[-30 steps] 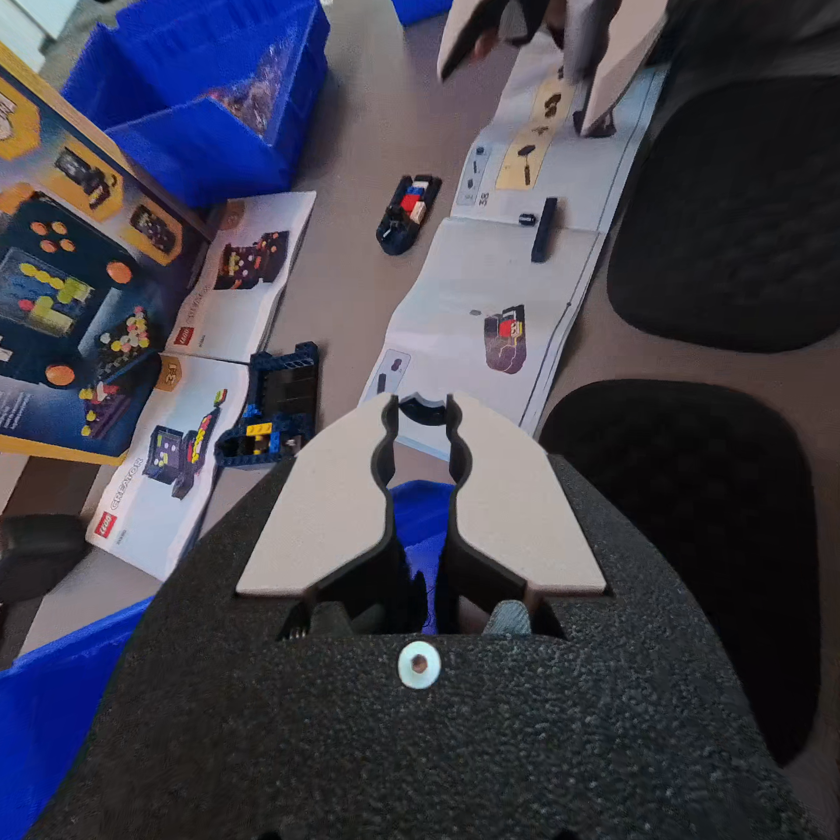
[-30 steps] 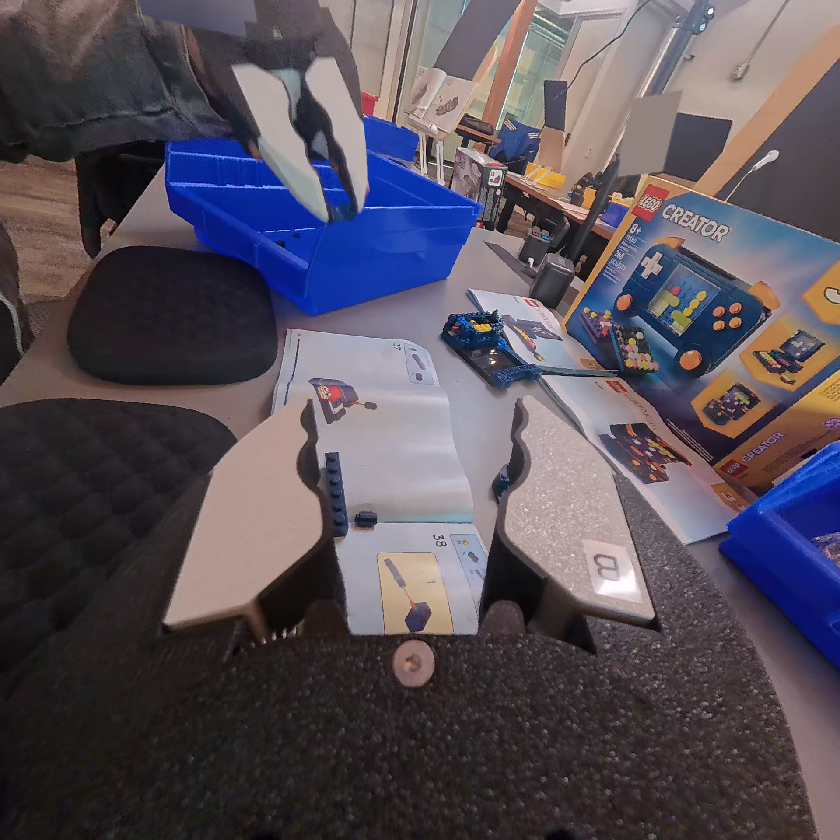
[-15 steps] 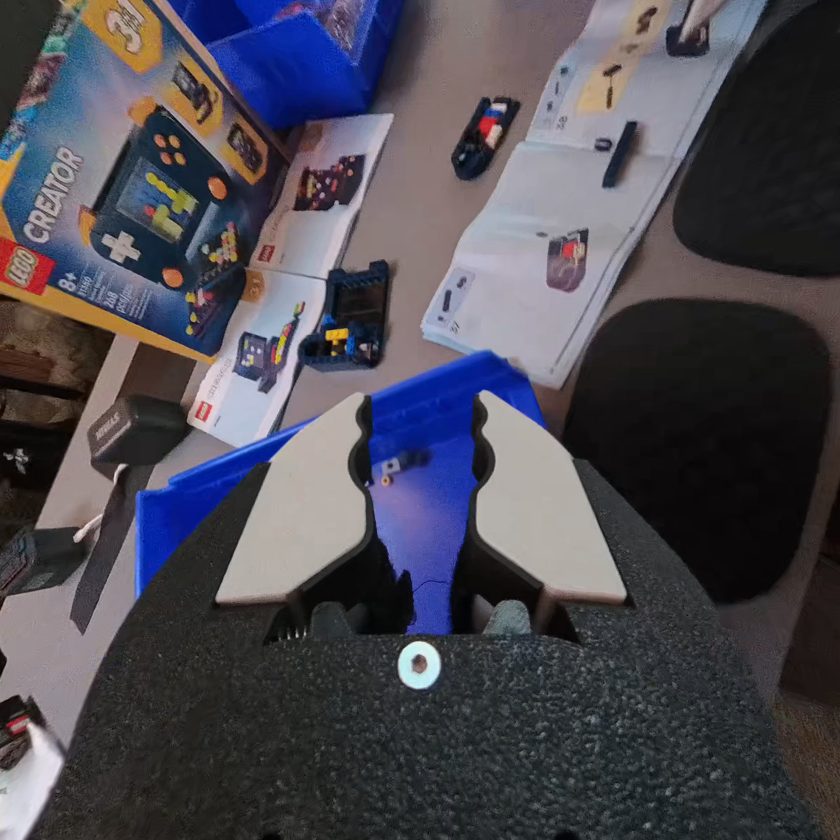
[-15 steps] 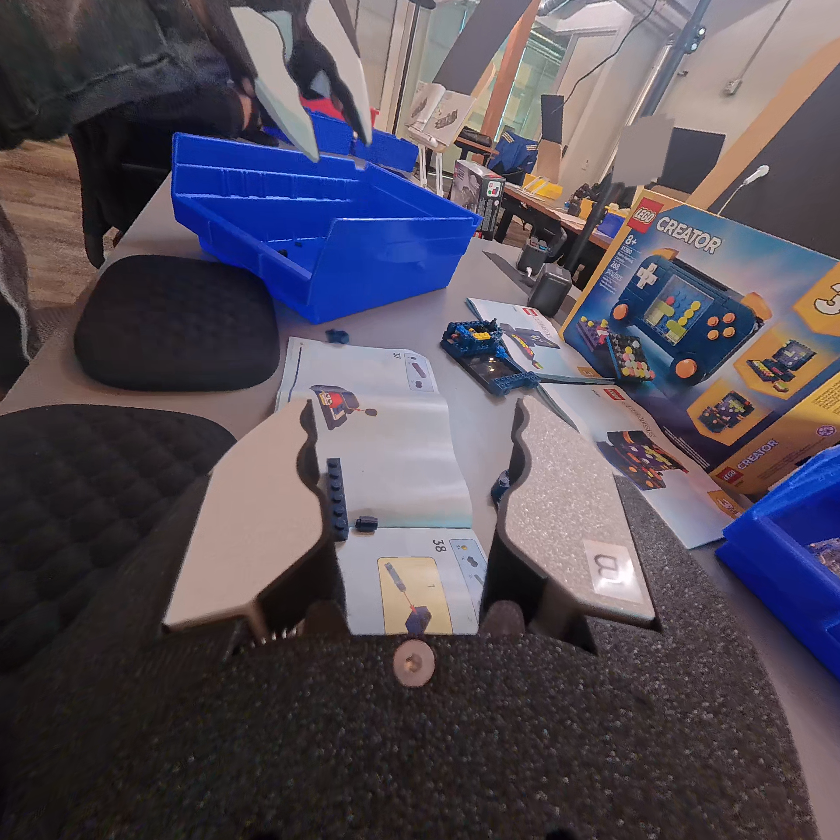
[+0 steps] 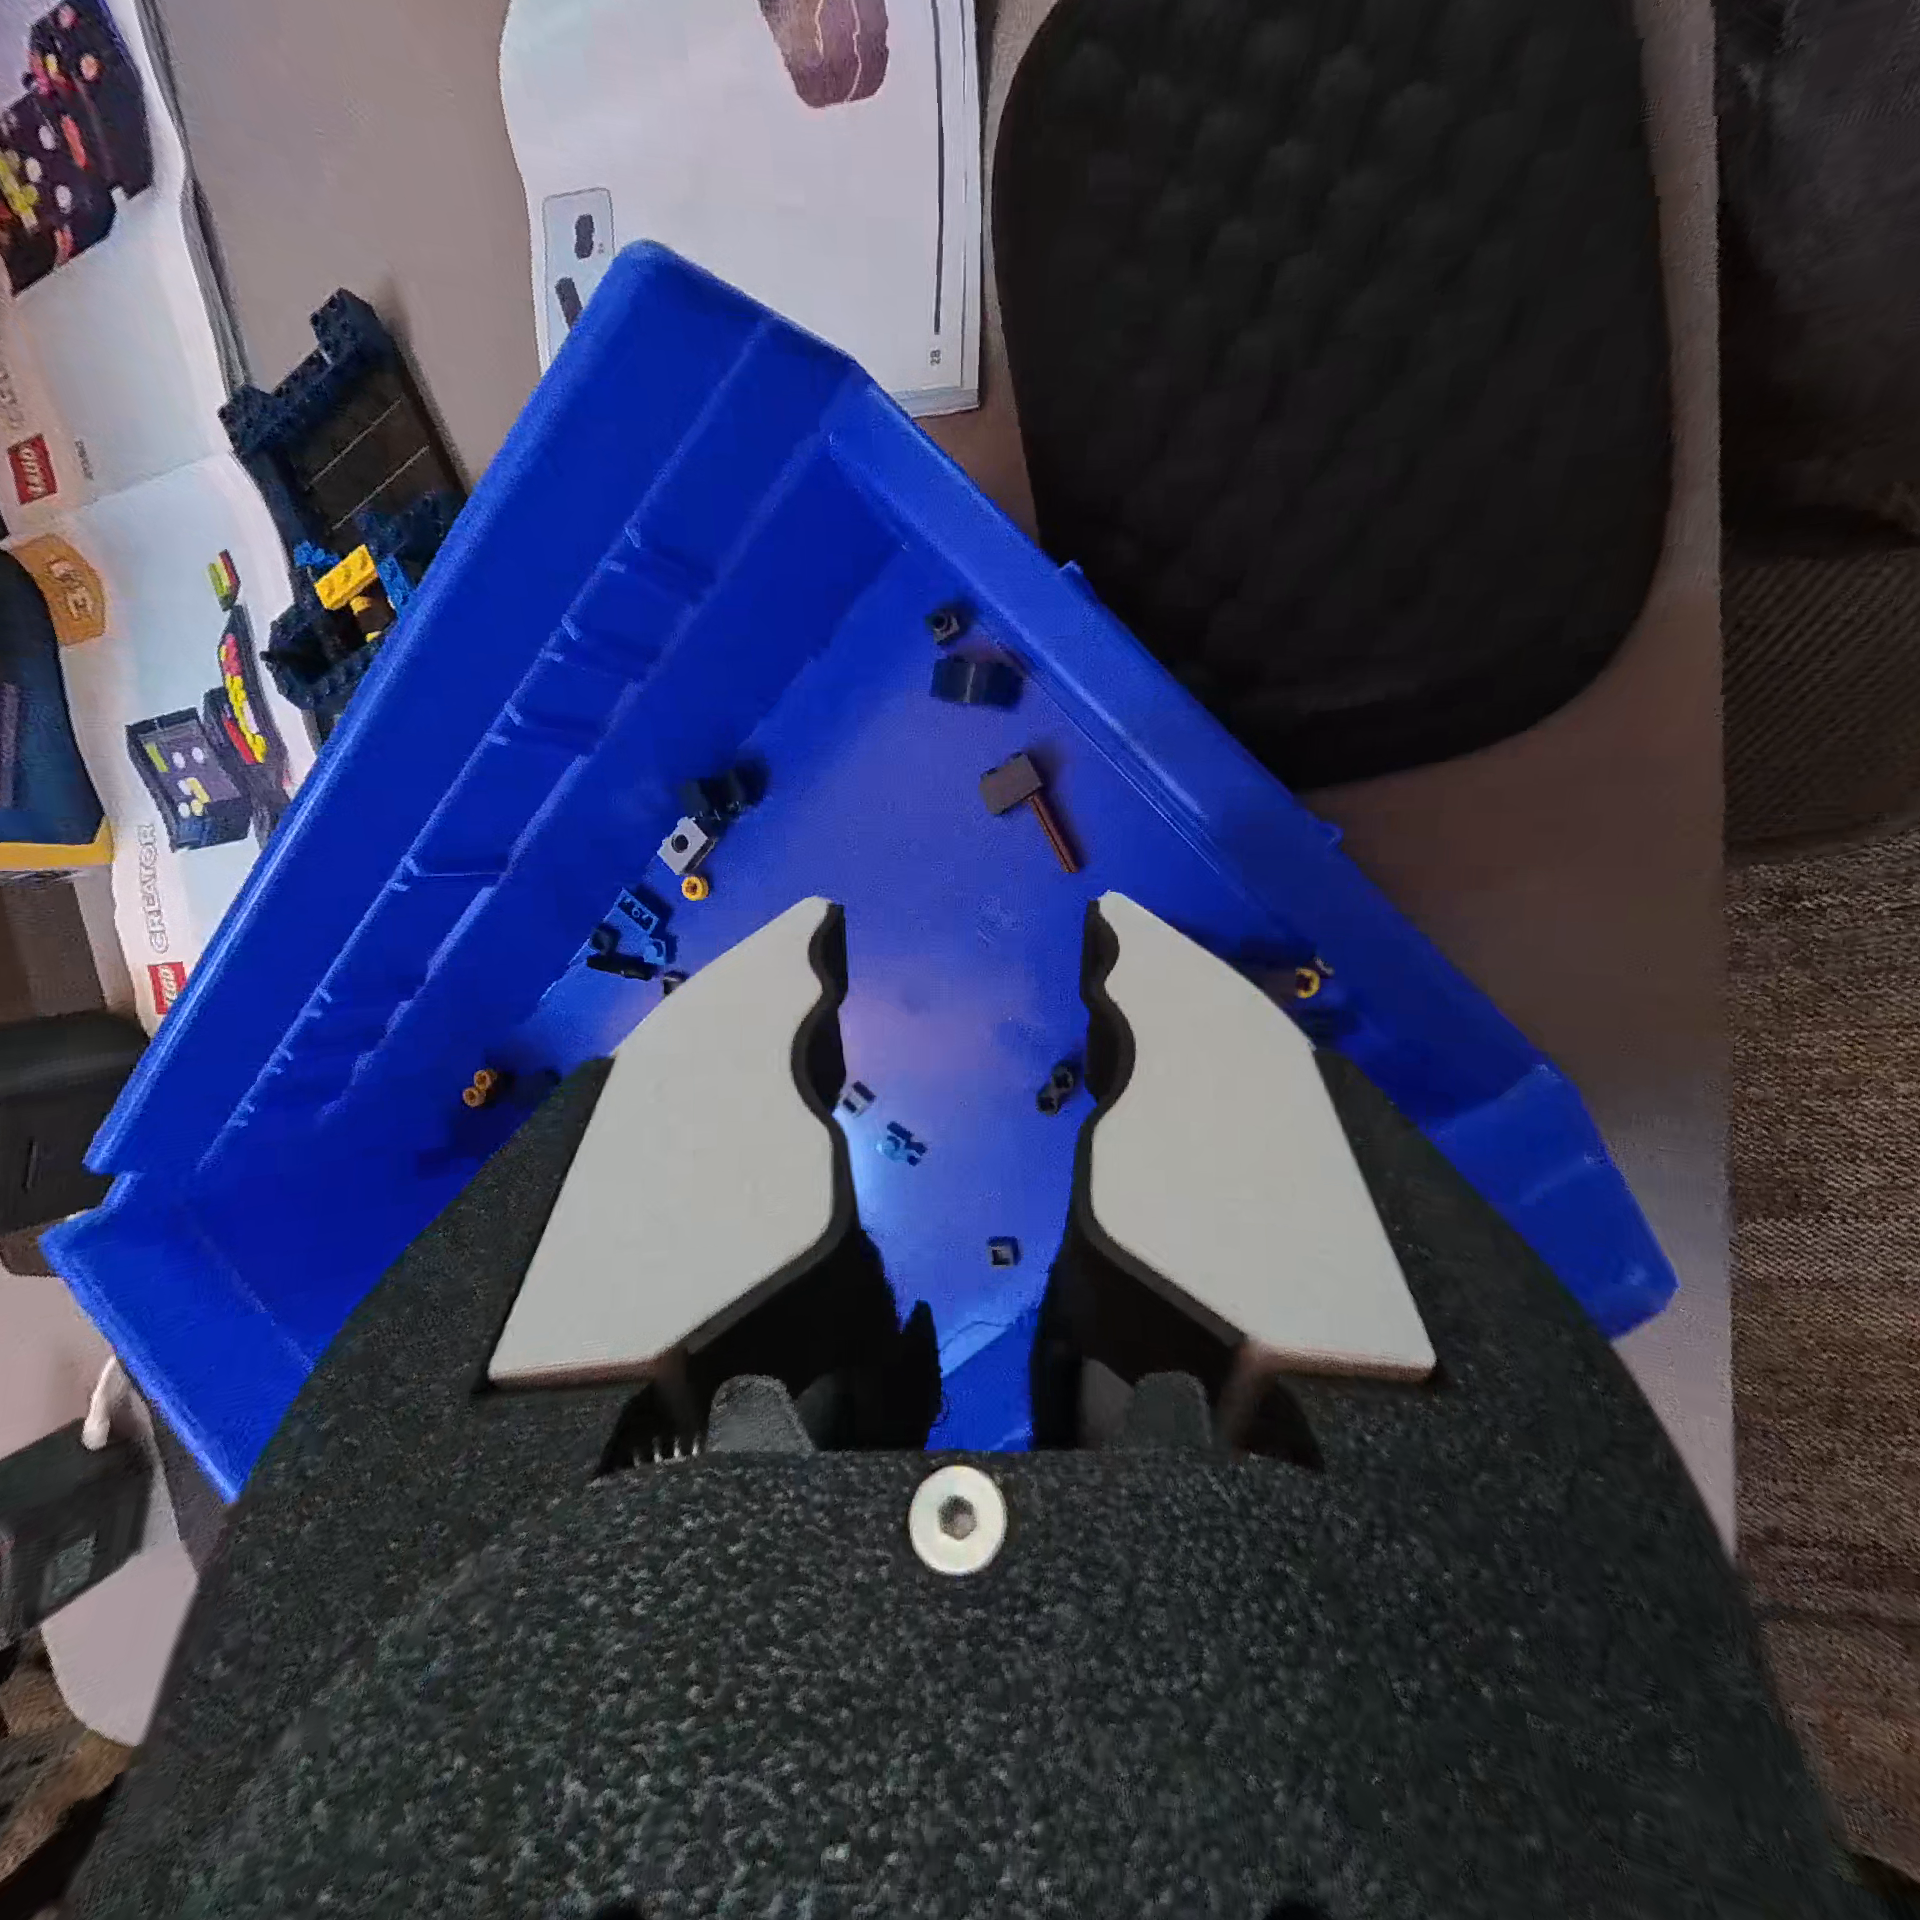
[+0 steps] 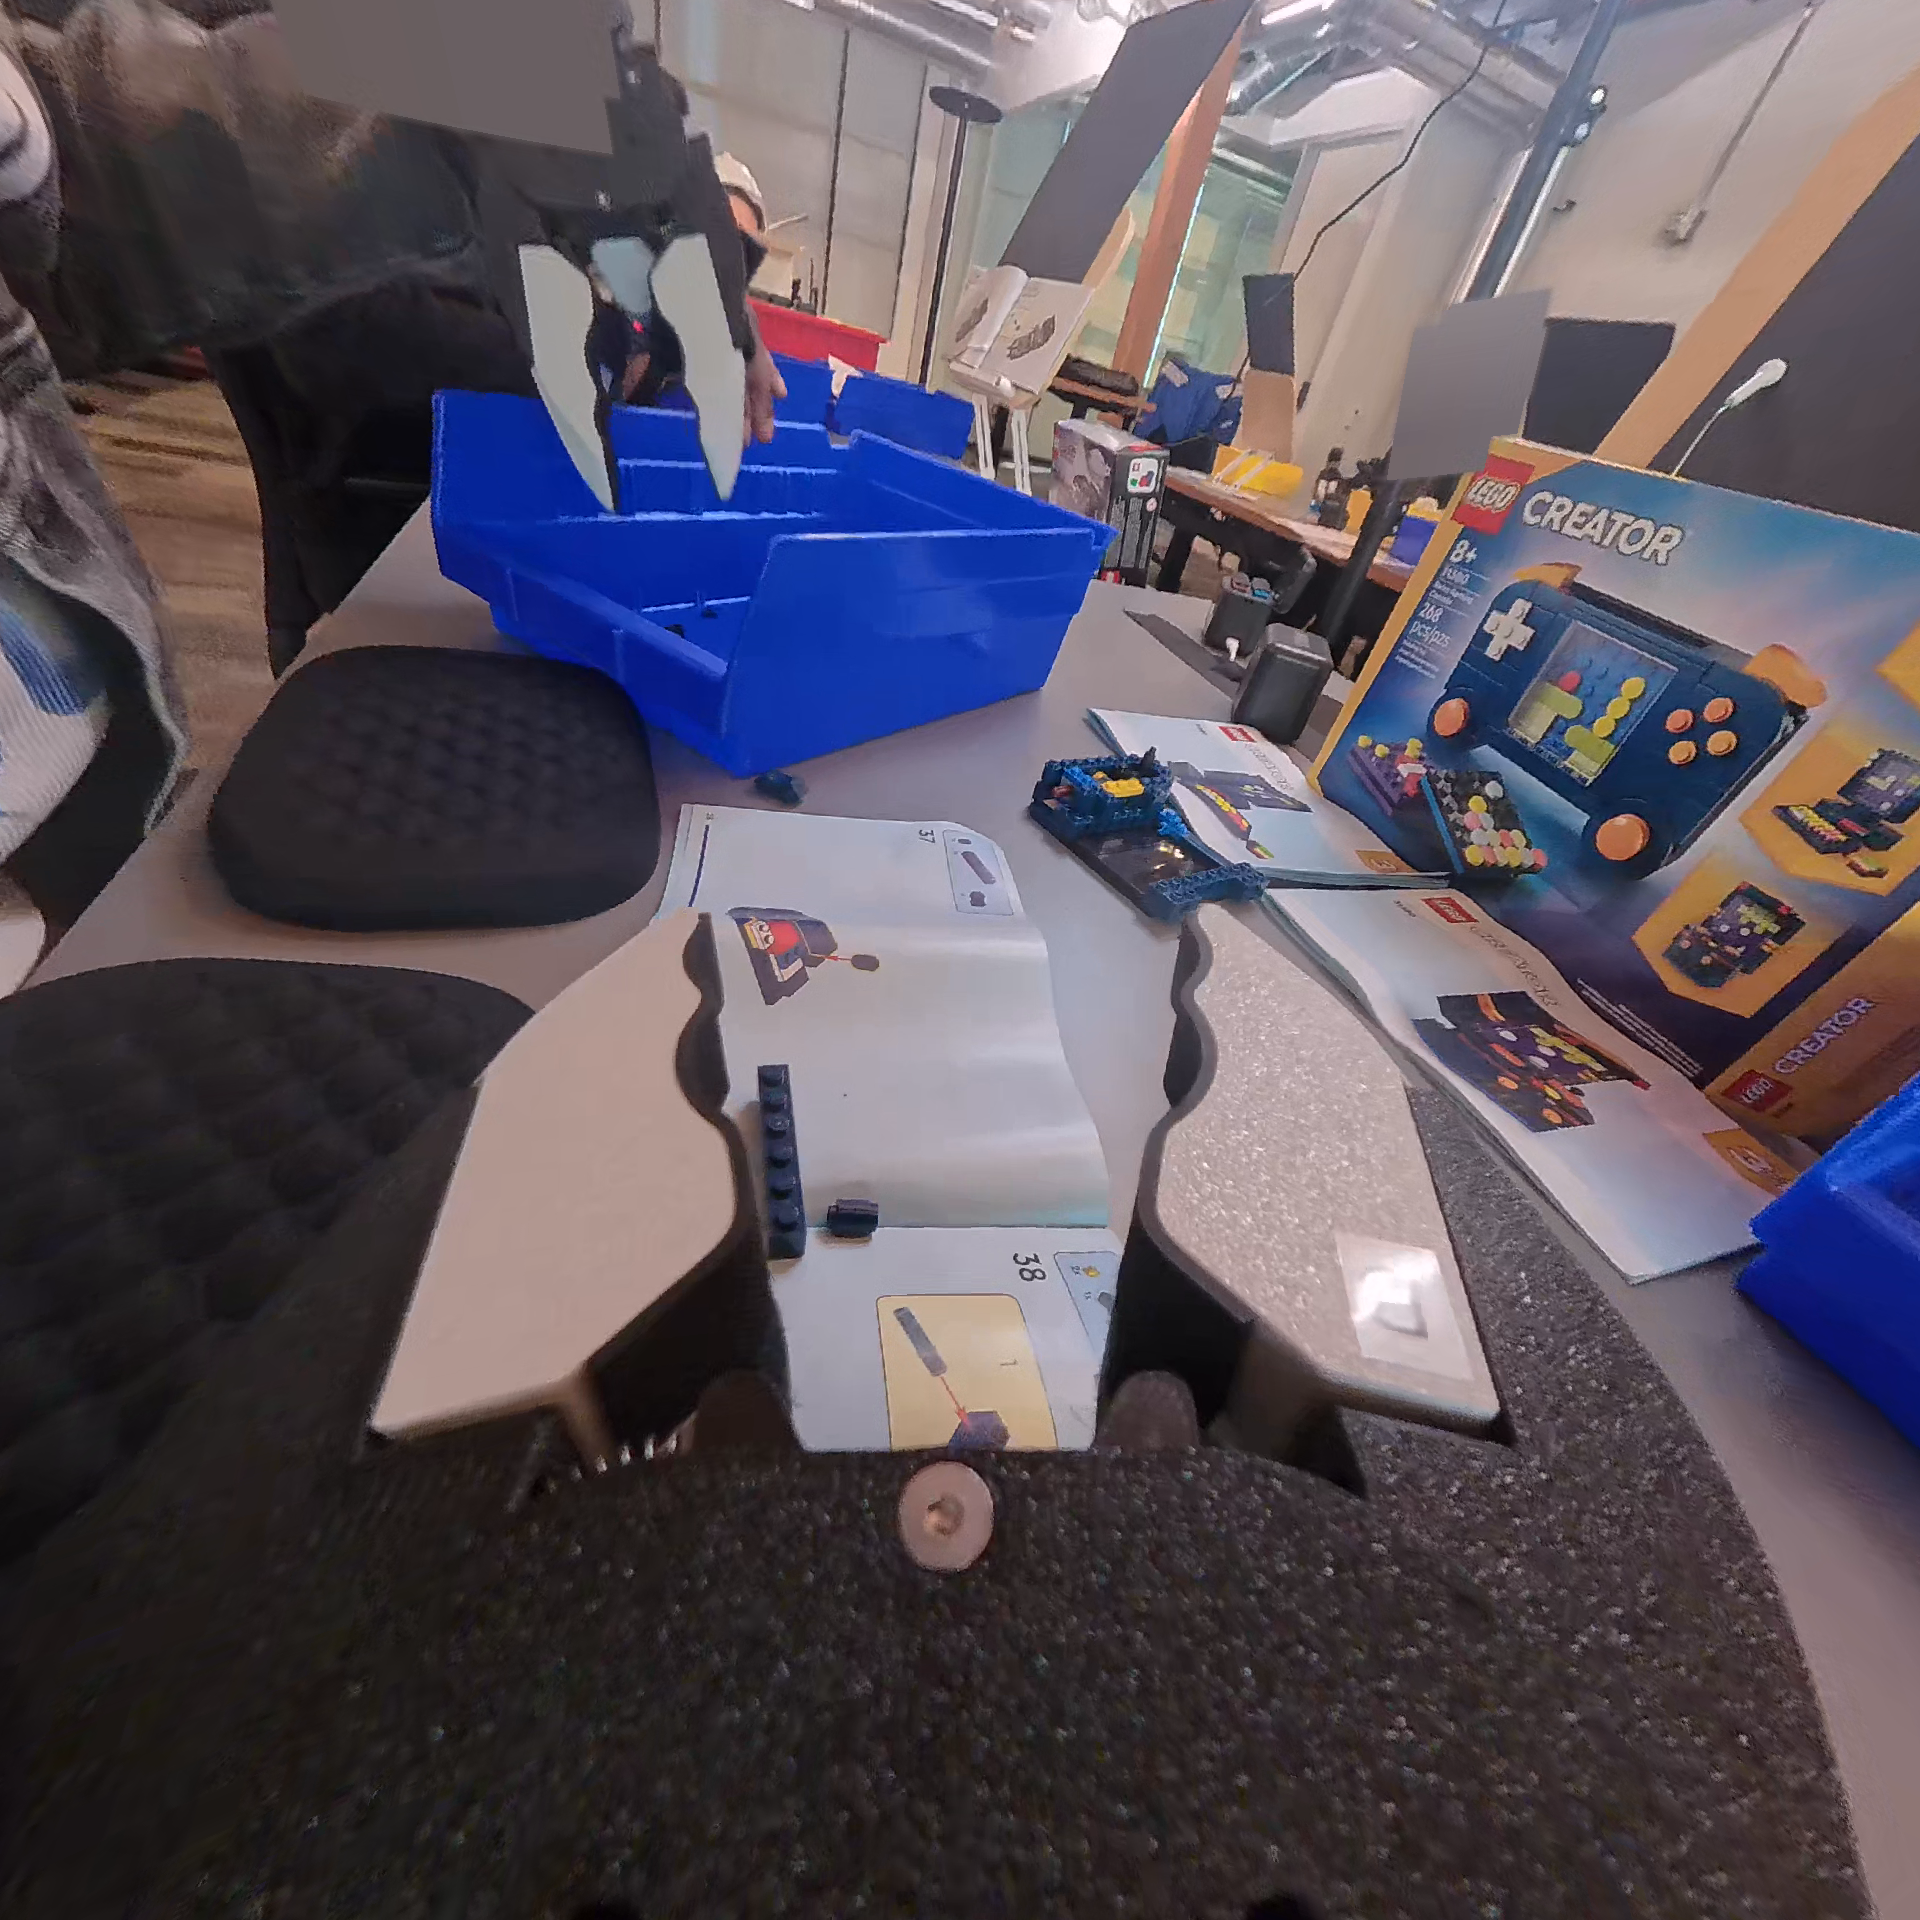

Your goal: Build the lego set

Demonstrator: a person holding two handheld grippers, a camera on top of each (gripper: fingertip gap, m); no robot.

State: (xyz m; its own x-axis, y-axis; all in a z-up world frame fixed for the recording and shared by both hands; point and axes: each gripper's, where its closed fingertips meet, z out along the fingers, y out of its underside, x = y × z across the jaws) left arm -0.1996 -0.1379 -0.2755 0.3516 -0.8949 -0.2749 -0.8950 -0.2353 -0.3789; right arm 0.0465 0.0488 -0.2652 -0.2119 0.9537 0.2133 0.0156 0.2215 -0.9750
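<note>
Left gripper (image 5: 961,914), jaws parted and empty, hangs over a blue bin (image 5: 665,499) strewn with small bricks, nearest a grey hammer piece (image 5: 1023,800). A second ago its jaws were nearly closed above the instruction booklet (image 6: 894,1039). Right gripper (image 6: 940,935), jaws wide and empty, hovers over a dark blue plate (image 6: 781,1158) on that booklet. The tilted bin could spill bricks onto the surface (image 6: 914,769) if bumped.

tool (image 5: 958,914): pale grey fingers, wavy black pads | black textured housing | silver screw (image 5: 957,1520)
</note>
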